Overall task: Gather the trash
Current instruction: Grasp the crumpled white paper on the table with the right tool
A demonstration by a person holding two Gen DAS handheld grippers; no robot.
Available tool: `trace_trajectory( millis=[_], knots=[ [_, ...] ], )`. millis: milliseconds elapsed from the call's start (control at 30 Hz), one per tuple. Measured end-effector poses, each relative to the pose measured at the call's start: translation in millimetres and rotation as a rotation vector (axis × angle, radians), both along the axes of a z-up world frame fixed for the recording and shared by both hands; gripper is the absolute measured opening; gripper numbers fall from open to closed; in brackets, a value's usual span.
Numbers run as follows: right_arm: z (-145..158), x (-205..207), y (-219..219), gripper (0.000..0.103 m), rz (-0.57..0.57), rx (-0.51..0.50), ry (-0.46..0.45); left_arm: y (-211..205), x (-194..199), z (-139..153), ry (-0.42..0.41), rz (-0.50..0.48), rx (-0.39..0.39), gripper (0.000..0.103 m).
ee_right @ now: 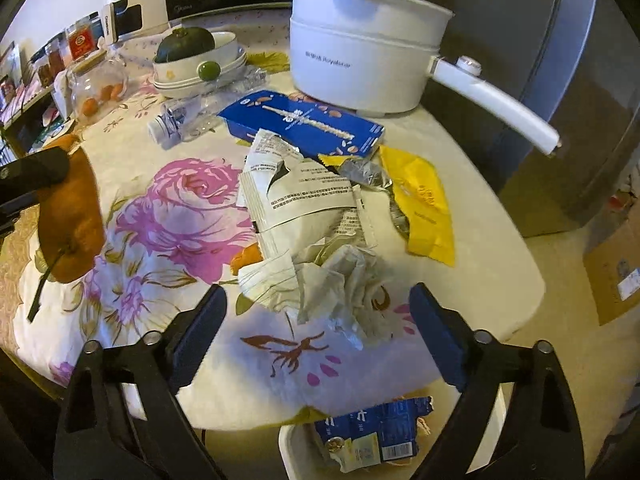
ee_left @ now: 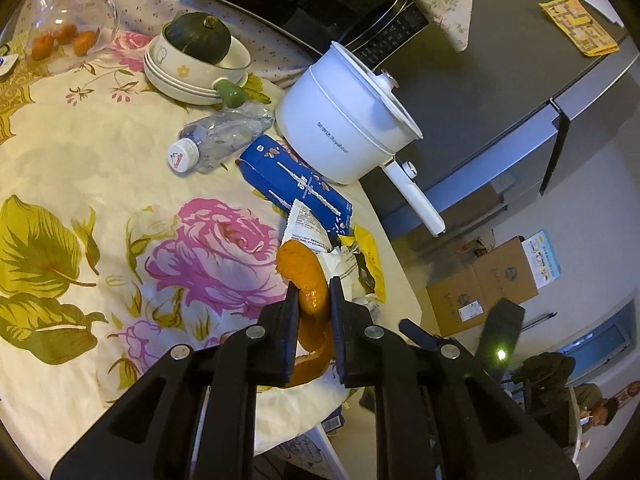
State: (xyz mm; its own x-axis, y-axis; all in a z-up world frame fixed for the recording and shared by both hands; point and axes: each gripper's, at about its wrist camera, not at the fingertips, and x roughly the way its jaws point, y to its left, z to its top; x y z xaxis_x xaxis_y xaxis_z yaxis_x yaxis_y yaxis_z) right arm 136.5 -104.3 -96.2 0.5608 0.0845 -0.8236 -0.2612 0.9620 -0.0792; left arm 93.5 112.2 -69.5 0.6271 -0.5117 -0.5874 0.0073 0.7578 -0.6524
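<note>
The left hand-held gripper (ee_left: 314, 292) pinches a curl of orange peel (ee_left: 308, 280) above the floral table (ee_left: 100, 184). The right hand-held gripper (ee_right: 318, 308) hangs spread over crumpled paper (ee_right: 340, 280), wrappers at its twelve o'clock; a bin (ee_right: 304, 452), seemingly, sits below the table edge.

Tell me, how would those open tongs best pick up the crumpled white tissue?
From above, closing across the raised bunched middle of the crumpled white tissue. It sits piled in soft folds that stand up off the tablecloth, so there is bulk to pinch. The right tongs hang open just short of it, so coming straight down looks easiest.
</note>
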Motion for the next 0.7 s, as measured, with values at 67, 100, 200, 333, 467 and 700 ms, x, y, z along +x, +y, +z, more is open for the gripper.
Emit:
trace_trajectory(
  millis=[67,100,200,333,467,700],
  knots=[
    [-3.6,5.0,-3.7,0.064,-0.003,0.029,0.029,0.0,0.8,-2.6,0.005,-0.002,0.004,0.015],
    [-5.5,6.7,-5.1,0.057,-0.002,0.043,0.044,-0.1,0.8,-3.3,0.007,-0.002,0.005,0.015],
    [-7.3,6.0,-3.1,0.041,0.011,0.026,0.042,0.4,1.3,-5.8,0.014,0.001,0.007,0.015],
    [-6.7,3.3,-1.7,0.029,0.018,0.016,0.042,1.4,1.8,-7.5,0.019,0.002,0.0,0.015],
    [0.5,-1.5,-3.4,0.025,0.019,0.041,0.039,-0.8,0.3,-4.6,0.01,-0.003,0.001,0.015],
    [23.9,-18.3,-10.3,0.025,0.009,0.078,-0.026,-4.6,-2.9,4.1,-0.013,-0.016,-0.014,0.015]
  ],
)
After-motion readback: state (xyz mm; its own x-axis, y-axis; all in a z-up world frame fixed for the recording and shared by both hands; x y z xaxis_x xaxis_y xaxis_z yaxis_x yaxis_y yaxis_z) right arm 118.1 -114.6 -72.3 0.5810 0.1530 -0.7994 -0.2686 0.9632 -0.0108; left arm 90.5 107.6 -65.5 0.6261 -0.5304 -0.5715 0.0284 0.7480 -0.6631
